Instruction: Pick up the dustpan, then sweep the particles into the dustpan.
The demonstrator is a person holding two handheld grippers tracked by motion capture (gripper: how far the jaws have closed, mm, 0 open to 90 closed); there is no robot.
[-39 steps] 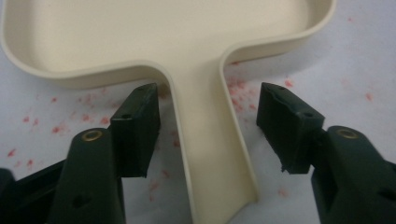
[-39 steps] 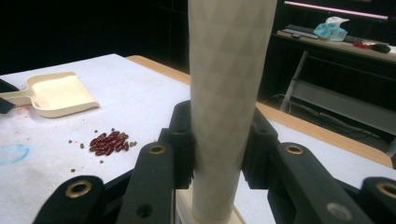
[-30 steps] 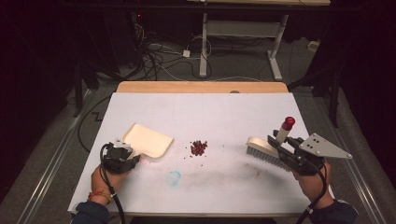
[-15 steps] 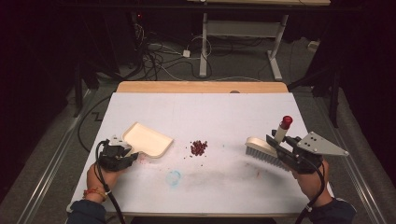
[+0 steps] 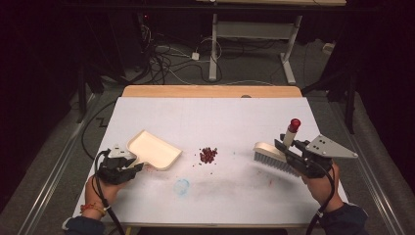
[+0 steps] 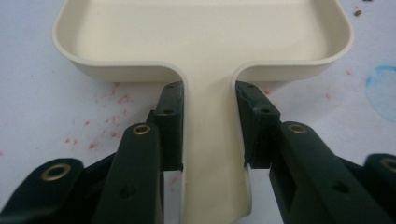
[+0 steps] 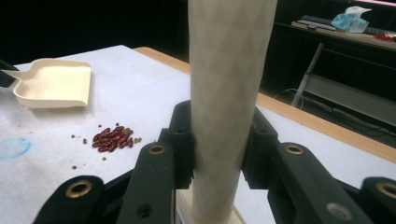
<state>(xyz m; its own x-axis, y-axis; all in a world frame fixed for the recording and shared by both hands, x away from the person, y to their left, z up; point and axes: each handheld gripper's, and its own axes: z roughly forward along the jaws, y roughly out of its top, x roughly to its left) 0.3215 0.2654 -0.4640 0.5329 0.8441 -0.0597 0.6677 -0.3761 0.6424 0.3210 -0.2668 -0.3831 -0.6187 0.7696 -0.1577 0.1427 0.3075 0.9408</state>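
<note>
White paper covers the tabletop in the high view: one cream dustpan, one brush with a red-tipped handle, one pile of red beans between them. In my left gripper view, my left gripper pinches the dustpan's handle; its tray holds nothing. In my right gripper view, my right gripper clamps the brush handle, with the beans left of it and green bits scattered around.

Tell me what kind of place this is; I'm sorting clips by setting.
Probably a lab or recording workspace, not a home: a paper-covered table in a dark room, loose cables on the floor behind it, and a bare desk frame beyond.
</note>
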